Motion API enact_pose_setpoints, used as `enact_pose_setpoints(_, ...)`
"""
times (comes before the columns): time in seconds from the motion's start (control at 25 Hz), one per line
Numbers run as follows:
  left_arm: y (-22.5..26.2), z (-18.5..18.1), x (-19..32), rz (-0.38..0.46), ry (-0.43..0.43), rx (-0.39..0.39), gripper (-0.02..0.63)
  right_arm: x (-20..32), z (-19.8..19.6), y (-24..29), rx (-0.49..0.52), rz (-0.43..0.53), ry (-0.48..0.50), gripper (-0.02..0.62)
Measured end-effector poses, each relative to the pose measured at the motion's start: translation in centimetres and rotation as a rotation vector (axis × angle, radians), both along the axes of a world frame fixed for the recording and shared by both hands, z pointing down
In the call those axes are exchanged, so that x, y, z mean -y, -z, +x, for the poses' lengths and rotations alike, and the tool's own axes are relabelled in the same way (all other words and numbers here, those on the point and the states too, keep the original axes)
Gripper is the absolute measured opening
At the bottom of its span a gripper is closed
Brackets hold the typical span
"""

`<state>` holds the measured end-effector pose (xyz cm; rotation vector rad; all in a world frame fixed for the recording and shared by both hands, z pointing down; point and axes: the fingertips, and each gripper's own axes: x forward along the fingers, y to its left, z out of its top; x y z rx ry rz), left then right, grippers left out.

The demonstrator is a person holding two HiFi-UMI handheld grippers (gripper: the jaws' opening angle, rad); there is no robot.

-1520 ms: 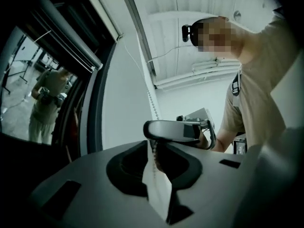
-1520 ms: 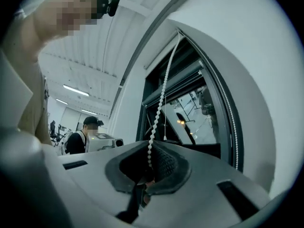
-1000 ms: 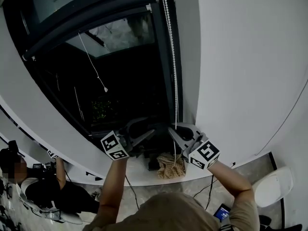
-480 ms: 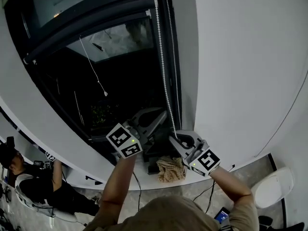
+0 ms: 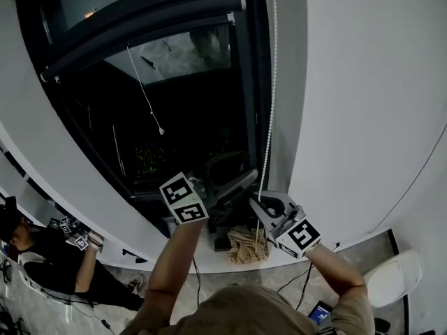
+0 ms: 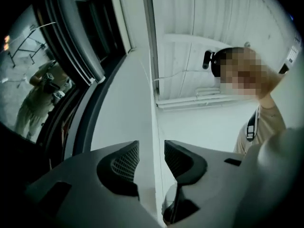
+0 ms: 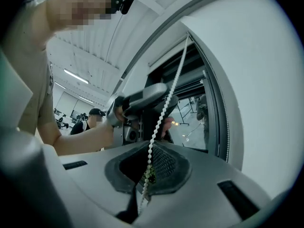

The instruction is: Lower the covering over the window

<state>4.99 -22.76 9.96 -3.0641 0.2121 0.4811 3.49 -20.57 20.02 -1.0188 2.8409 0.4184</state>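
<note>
The window (image 5: 181,117) is dark, with the blind's bottom bar (image 5: 140,40) high near its top and a thin pull cord (image 5: 148,96) dangling from it. A white bead chain (image 5: 269,103) runs down the window's right edge into my right gripper (image 5: 258,204), which is shut on it. The right gripper view shows the bead chain (image 7: 166,103) passing between the closed jaws of my right gripper (image 7: 150,164). My left gripper (image 5: 241,176) hangs just left of the chain, its jaws opening. Nothing lies between the jaws of my left gripper (image 6: 152,148).
A windowsill (image 5: 209,260) below the grippers carries a woven tan object (image 5: 244,246) and a small dark item. A plain white wall (image 5: 363,117) fills the right. A seated person (image 5: 42,264) holding marker cubes is at lower left. A white rounded object (image 5: 391,278) stands at lower right.
My left gripper has risen from sill height to just left of the chain. The chain slanted left half a second ago and now runs straighter into the right gripper, which has barely moved.
</note>
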Motion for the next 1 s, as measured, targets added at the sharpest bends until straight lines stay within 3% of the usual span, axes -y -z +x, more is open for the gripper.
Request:
enact_pose_setpoints(0.08, -0.1, 1.0, -0.3, 0.016, 0.023, 0.056, 0.143, -0.1, -0.7, -0.2, -0.014, 0.007, 0.0, 0.006)
enact_pose_setpoints(0.12, -0.2, 1.1, -0.3, 0.018, 0.032, 0.067, 0.032, -0.1, -1.0, -0.4, -0.021, 0.01, 0.0, 0.006)
enact_pose_setpoints(0.16, -0.6, 1.1, -0.4, 0.018, 0.034, 0.074, 0.015, -0.2, -1.3, -0.5, -0.026, 0.009, 0.0, 0.006)
enact_pose_setpoints(0.32, -1.5, 0.4, -1.0, -0.011, -0.03, 0.022, 0.015, 0.1, -1.0, -1.2, -0.012, -0.038, 0.0, 0.006)
enact_pose_setpoints(0.4, -1.3, 0.2, -1.2, -0.046, -0.09, -0.022, 0.069, 0.4, -0.5, -1.6, 0.001, -0.062, -0.004, 0.006)
enact_pose_setpoints(0.48, -1.3, 0.6, -1.4, -0.047, -0.115, -0.016, 0.115, 0.6, -0.3, -2.1, 0.005, -0.074, -0.01, 0.006)
enact_pose_setpoints(0.64, -1.5, 0.8, -1.4, -0.039, -0.103, 0.001, 0.108, 0.6, -0.6, -2.3, 0.003, -0.076, -0.011, 0.006)
enact_pose_setpoints(0.72, -1.7, 0.8, -0.9, -0.039, -0.069, 0.01, 0.021, 0.5, -1.0, -2.5, -0.014, -0.07, -0.011, 0.006)
enact_pose_setpoints(0.84, -2.0, 0.8, -1.0, -0.034, -0.078, 0.017, 0.024, 0.3, -1.6, -3.0, -0.037, -0.077, -0.008, 0.006)
enact_pose_setpoints(1.0, -1.9, 0.7, -2.1, -0.034, -0.153, 0.007, 0.111, 0.4, -1.8, -3.5, -0.043, -0.091, -0.006, 0.006)
